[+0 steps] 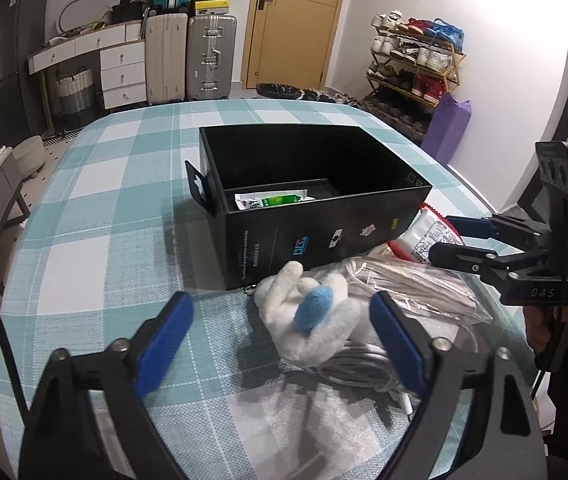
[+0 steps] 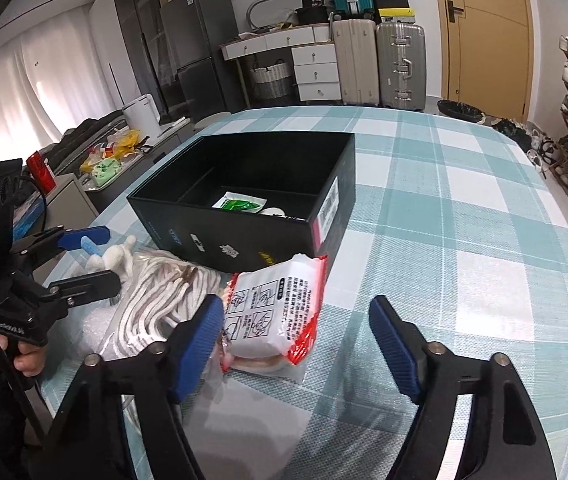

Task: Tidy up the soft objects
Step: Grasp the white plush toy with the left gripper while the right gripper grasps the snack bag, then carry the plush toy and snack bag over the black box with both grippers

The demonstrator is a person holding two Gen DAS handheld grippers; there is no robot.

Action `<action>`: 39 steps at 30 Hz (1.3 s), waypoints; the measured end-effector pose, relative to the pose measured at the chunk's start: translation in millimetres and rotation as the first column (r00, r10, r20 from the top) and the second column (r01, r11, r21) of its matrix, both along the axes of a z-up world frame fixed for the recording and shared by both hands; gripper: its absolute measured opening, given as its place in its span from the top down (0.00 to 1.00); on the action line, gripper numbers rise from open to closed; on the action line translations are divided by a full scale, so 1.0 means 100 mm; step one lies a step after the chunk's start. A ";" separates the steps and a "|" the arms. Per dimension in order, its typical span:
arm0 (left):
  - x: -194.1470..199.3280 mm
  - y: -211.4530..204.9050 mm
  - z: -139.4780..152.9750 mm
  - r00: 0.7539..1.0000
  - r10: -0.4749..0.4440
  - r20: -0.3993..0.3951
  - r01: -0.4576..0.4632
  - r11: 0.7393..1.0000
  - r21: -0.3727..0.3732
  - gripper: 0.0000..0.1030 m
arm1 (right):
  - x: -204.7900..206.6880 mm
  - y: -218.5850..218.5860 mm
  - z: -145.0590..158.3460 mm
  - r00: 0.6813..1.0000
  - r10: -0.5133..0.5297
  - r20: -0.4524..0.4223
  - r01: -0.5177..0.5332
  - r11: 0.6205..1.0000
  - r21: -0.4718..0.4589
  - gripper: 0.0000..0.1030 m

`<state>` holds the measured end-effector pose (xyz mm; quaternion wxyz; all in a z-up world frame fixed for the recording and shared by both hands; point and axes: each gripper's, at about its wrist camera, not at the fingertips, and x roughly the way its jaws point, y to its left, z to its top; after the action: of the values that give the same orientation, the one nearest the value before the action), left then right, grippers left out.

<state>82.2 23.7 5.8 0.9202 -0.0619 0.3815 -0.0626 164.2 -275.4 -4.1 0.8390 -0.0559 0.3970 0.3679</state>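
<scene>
A white plush toy [image 1: 324, 320] with a blue nose lies on the checked tablecloth in front of the black box [image 1: 304, 236]. My left gripper [image 1: 279, 306] stands open around it, its left pad well clear of the plush. A red-and-white soft packet [image 2: 275, 312] leans against the box's near corner. My right gripper [image 2: 296, 304] is open around it, its left finger [image 2: 199, 340] right beside the packet and its right finger apart. Each gripper also shows in the other view: the right gripper [image 1: 442, 238] at the packet [image 1: 428, 236], the left gripper [image 2: 109, 258] at the plush [image 2: 117, 255].
A clear bag of white rope [image 1: 416, 284] lies between plush and packet. A white cable [image 1: 356, 372] sits under the plush. The box [image 2: 243, 240] holds a green-and-white sachet [image 2: 239, 204]. The table edge [image 2: 63, 272] runs close at the left. Suitcases and a shoe rack stand beyond.
</scene>
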 end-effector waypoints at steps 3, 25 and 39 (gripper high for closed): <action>0.00 0.00 0.00 1.000 -0.008 0.000 0.008 1.000 -0.009 0.32 | -0.01 0.00 -0.01 1.000 0.002 -0.005 -0.002 1.000 0.004 0.33; -0.05 0.04 0.09 1.000 -0.002 0.023 0.003 1.000 -0.025 0.72 | -0.10 0.01 0.09 0.998 0.036 0.053 -0.037 0.999 0.008 0.72; -0.15 0.09 0.27 0.997 0.009 0.076 -0.009 1.000 -0.006 0.72 | -0.15 -0.04 0.24 0.995 0.032 0.099 -0.034 0.999 0.016 0.76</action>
<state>67.6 32.4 33.3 0.9341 -0.0636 0.3458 -0.0618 149.7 -279.5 19.6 0.8518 -0.0732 0.3509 0.3821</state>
